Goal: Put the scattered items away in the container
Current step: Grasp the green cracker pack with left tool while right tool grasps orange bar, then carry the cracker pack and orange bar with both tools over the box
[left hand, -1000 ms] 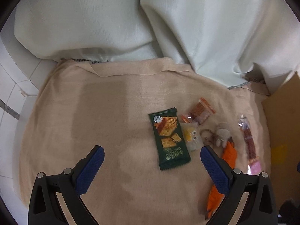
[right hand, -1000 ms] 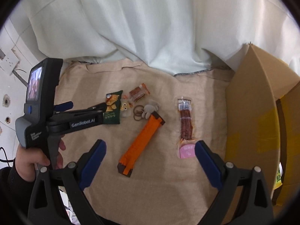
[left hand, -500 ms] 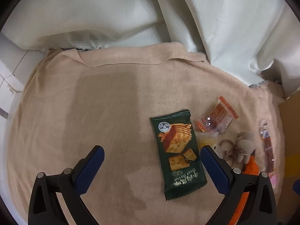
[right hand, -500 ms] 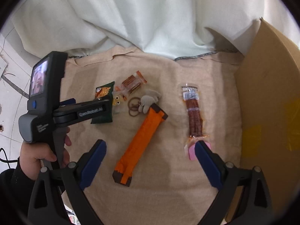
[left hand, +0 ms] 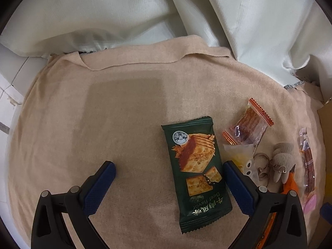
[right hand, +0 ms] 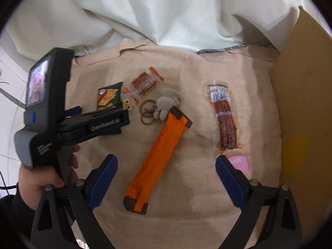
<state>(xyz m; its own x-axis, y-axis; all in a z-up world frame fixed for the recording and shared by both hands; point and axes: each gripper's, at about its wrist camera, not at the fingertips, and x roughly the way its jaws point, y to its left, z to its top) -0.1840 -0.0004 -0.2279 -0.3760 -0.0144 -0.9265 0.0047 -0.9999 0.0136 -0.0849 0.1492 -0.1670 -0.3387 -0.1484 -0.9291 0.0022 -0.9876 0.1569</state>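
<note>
Two grippers, both spread wide and empty. Left gripper closer to the green biscuit packet than a second ago, low over the beige cloth; packet now larger in its view, between the blue pads and nearer the right-hand one, not touched. Just right of the packet: small orange-edged snack pouch, yellow packet with cartoon eyes, metal rings, grey plush keychain, all close together. Right gripper also lower and further forward than before, over the long orange wrapper, lying diagonally, no contact. Clear pack of red sticks right of it, pink tag just beside the right-hand pad. Cardboard box at the far right edge of the cloth, well apart from the green packet; none of the items seen in it. Hand on the left gripper's handle at lower left. White curtain behind.
</note>
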